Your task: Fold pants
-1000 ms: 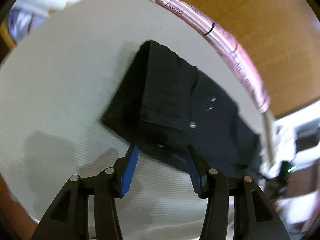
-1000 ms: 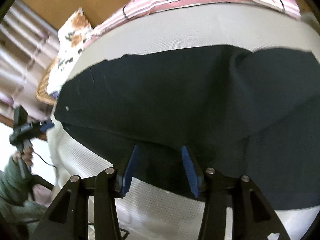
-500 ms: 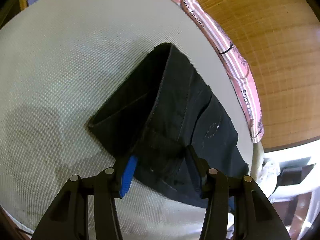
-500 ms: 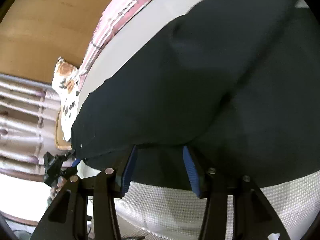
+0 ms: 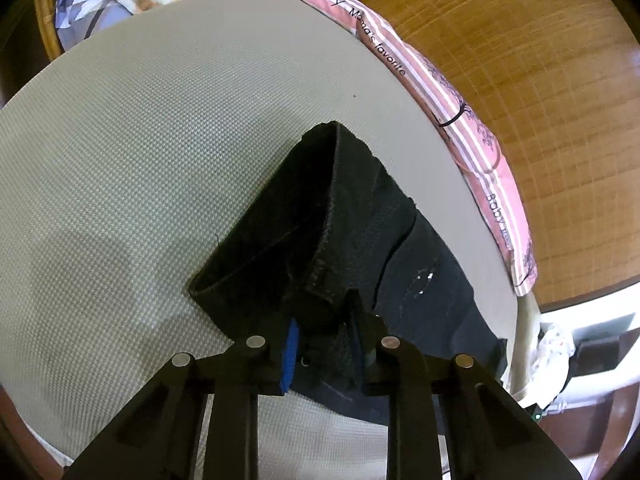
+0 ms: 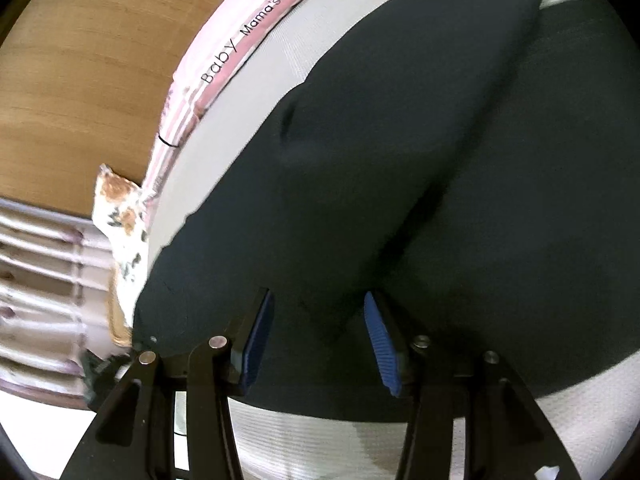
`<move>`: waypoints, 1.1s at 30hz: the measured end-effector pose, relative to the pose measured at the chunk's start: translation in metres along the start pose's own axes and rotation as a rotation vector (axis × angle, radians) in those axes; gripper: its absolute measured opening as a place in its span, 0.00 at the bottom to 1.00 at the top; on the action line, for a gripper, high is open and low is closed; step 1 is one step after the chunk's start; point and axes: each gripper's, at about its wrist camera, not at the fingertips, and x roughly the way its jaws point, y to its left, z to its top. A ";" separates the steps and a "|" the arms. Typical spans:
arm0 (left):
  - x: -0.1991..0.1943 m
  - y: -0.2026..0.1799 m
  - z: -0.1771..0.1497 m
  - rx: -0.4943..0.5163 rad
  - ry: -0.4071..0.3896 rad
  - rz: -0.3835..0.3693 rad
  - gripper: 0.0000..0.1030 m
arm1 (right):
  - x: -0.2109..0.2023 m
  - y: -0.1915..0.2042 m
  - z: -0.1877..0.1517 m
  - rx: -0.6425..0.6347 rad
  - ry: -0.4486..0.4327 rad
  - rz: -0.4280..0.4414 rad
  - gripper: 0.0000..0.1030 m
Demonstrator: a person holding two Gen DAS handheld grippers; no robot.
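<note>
My left gripper (image 5: 326, 344) has just been closing and now pinches the waistband of the black pants (image 5: 360, 248), which lie on the pale mesh mattress (image 5: 160, 152). My right gripper (image 6: 318, 340) stands spread over the pant legs, pinching nothing.

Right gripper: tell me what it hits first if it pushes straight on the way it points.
The right gripper would probably meet the black pants first. Its open jaws already straddle the dark fabric lying on the grey mat; depth is hard to judge.
</note>
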 end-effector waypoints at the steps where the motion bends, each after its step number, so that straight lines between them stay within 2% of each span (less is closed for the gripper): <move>1: -0.003 0.001 0.001 -0.005 -0.001 -0.010 0.21 | -0.001 -0.002 0.001 -0.003 -0.005 -0.004 0.43; 7: -0.008 -0.003 0.006 0.014 -0.006 -0.010 0.20 | 0.001 -0.005 0.018 0.007 -0.085 -0.007 0.43; 10: -0.008 -0.002 0.007 0.028 -0.007 0.008 0.20 | 0.003 -0.008 0.026 0.018 -0.098 0.007 0.43; 11: -0.007 0.000 0.007 0.034 -0.004 0.019 0.20 | 0.002 -0.009 0.028 0.019 -0.095 0.009 0.40; 12: -0.006 0.002 0.007 0.041 -0.002 0.031 0.20 | 0.001 -0.008 0.029 0.009 -0.093 0.010 0.28; 14: -0.002 -0.001 0.006 0.074 0.005 0.069 0.20 | -0.005 -0.006 0.029 -0.004 -0.088 -0.006 0.12; 15: -0.001 -0.002 0.006 0.093 0.006 0.081 0.20 | -0.010 -0.006 0.027 0.000 -0.091 -0.006 0.10; 20: 0.001 -0.013 0.007 0.240 0.021 0.167 0.20 | -0.037 0.017 0.008 -0.107 -0.118 -0.126 0.09; 25: 0.012 -0.018 0.004 0.391 0.050 0.257 0.20 | -0.041 0.025 -0.017 -0.173 -0.089 -0.209 0.09; 30: 0.023 -0.018 -0.004 0.457 0.044 0.324 0.21 | -0.018 0.003 -0.026 -0.123 -0.013 -0.238 0.08; 31: 0.025 -0.021 -0.008 0.479 0.033 0.346 0.22 | -0.018 0.002 -0.026 -0.121 -0.020 -0.231 0.09; 33: 0.026 -0.026 -0.013 0.506 0.018 0.376 0.24 | -0.020 0.001 -0.023 -0.105 -0.004 -0.210 0.15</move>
